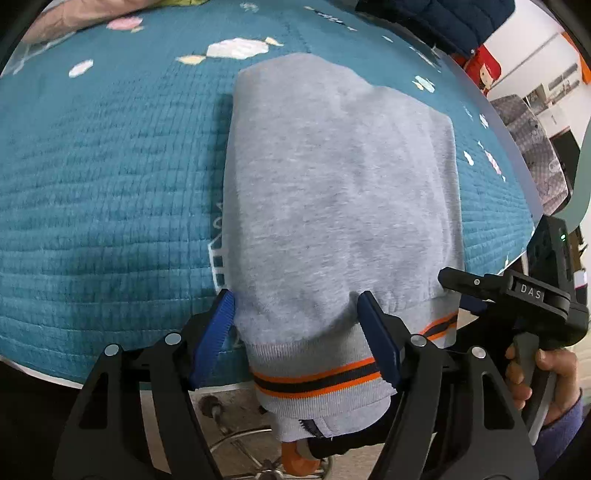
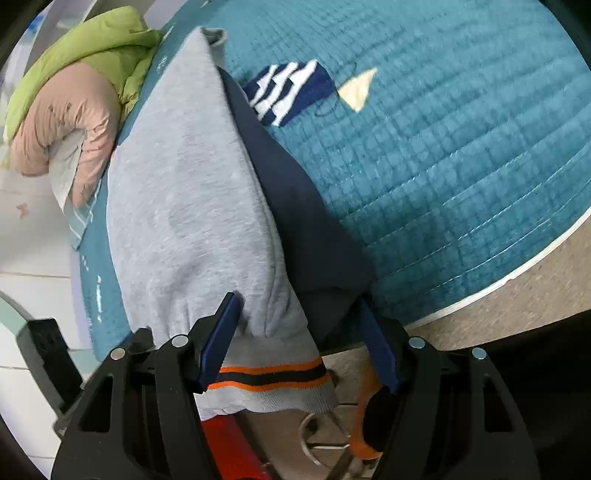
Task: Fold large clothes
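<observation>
A grey sweatshirt (image 1: 332, 192) with an orange and black striped hem (image 1: 314, 376) lies folded on a teal quilted mat (image 1: 92, 203), its hem hanging over the near edge. My left gripper (image 1: 299, 332) has its blue pads wide apart around the hem's left part, jaws open. My right gripper (image 2: 299, 332) straddles the hem's other corner, jaws open, with grey cloth (image 2: 184, 203) and a navy layer (image 2: 306, 221) between the pads. The right gripper also shows in the left wrist view (image 1: 461, 284) at the sweatshirt's right edge.
A green and pink padded jacket (image 2: 74, 92) lies bundled at the mat's far side. A dark navy garment (image 1: 436, 18) lies at the far corner. A chair base (image 1: 240, 443) stands on the floor below the table edge.
</observation>
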